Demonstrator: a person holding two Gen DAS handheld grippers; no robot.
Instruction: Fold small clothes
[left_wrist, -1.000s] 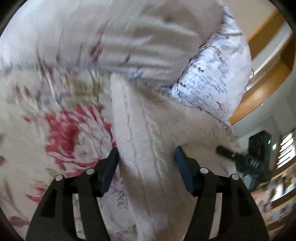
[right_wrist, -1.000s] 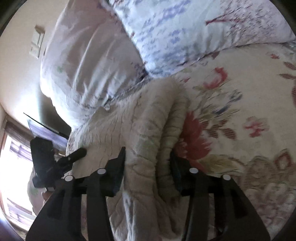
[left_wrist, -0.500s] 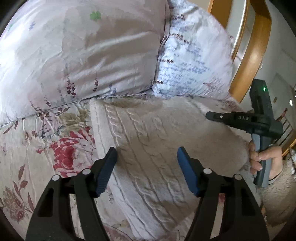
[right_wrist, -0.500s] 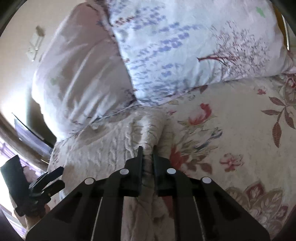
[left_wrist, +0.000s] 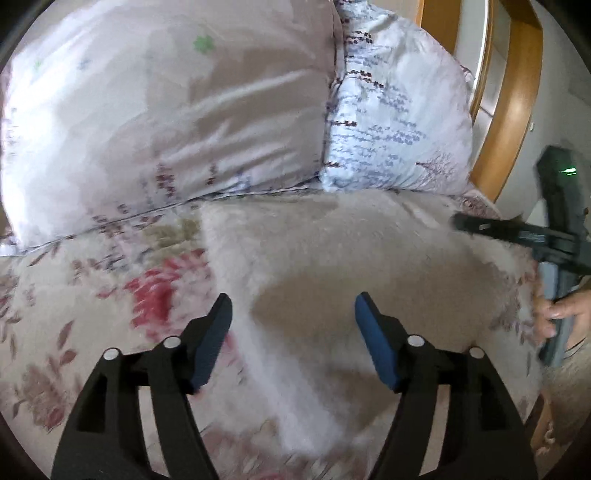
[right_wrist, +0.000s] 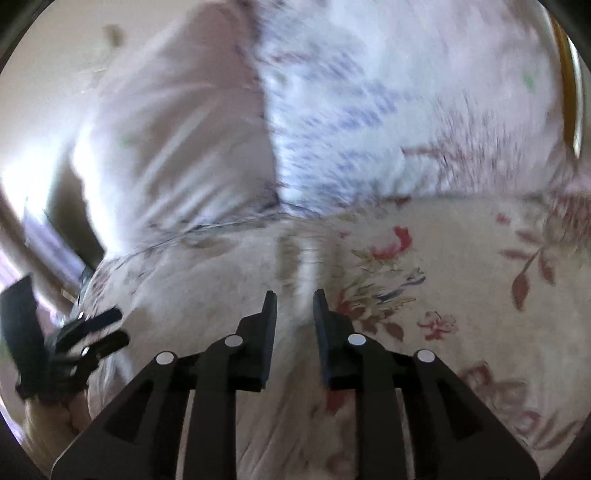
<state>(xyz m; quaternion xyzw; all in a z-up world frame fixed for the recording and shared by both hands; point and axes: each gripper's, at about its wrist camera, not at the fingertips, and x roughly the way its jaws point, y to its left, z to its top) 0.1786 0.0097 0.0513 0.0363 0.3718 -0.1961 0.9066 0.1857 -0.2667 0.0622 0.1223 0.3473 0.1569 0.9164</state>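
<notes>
A cream cable-knit sweater lies folded on the floral bedspread, just below the pillows. My left gripper is open and hangs above the sweater's near left part, holding nothing. In the right wrist view the sweater is blurred. My right gripper hovers over the sweater's right edge with its jaws a narrow gap apart. The same gripper shows in the left wrist view at the sweater's right side. The left gripper shows at the lower left of the right wrist view.
Two pillows lie behind the sweater: a pale pink one and a white one with blue print. A wooden headboard curves at the right. The floral bedspread stretches to the right of the sweater.
My right gripper, shut on the sweater's folded edge half a second ago, has opened a little and let it go. My left gripper has stayed open and pulled back slightly. Both views are motion-blurred.
</notes>
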